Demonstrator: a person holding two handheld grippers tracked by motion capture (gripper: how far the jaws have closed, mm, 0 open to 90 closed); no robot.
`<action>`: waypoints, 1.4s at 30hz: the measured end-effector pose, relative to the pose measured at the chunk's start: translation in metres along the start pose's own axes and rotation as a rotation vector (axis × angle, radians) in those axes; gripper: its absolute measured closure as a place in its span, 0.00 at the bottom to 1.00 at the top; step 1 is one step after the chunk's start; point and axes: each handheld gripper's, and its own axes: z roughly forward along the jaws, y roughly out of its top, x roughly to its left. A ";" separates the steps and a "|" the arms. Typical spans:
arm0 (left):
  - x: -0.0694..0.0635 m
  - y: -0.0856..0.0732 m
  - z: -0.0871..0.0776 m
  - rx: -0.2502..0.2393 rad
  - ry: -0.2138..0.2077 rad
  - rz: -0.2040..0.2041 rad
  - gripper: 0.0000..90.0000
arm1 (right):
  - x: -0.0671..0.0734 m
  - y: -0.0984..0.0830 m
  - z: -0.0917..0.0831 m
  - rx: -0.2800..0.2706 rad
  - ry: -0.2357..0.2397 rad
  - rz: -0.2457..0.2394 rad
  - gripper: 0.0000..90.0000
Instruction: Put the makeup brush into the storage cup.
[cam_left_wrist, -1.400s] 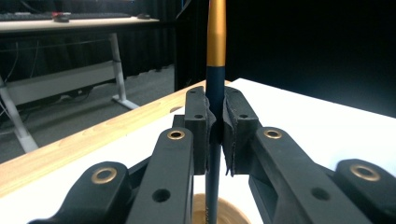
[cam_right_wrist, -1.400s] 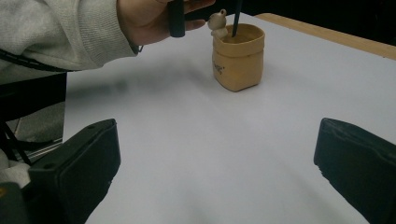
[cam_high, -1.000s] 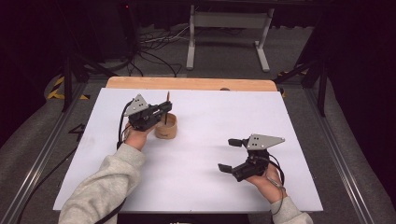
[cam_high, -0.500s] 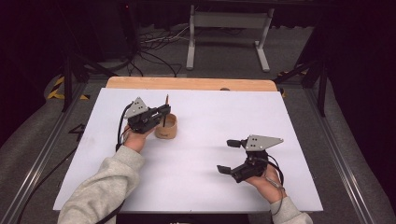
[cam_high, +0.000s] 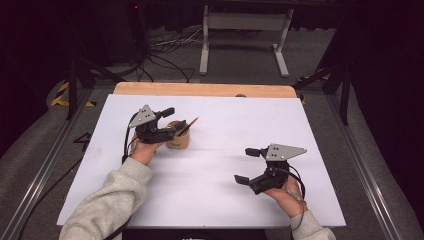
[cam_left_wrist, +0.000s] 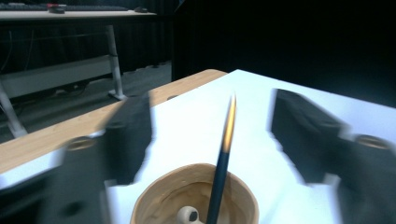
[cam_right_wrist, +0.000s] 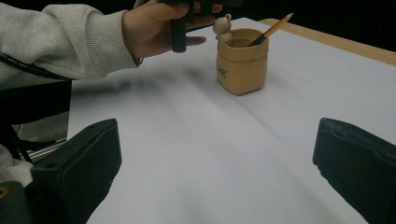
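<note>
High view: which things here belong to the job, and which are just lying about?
In the job:
- cup
- pencil, leaning in the cup
- left gripper, jaws just opened, apart around the pencil

Lying about:
- right gripper, open, idle on the sheet
- metal stand behind the table
- floor cables

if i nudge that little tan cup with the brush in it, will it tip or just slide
Probably slides: the cup looks squat with a broad base on the smooth white table. The leaning brush would likely rattle or swing round. The cup looks small, so probably light.
</note>
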 end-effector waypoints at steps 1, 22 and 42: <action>-0.001 0.001 -0.001 0.003 -0.002 -0.005 0.24 | 0.000 0.000 -0.001 -0.005 -0.003 0.002 0.02; -0.032 0.019 -0.058 -0.006 -0.076 0.028 0.01 | -0.011 -0.002 -0.020 -0.103 -0.136 -0.014 0.00; -0.038 -0.005 -0.108 0.013 -0.034 0.006 0.00 | -0.010 -0.009 -0.032 -0.169 -0.247 -0.028 0.00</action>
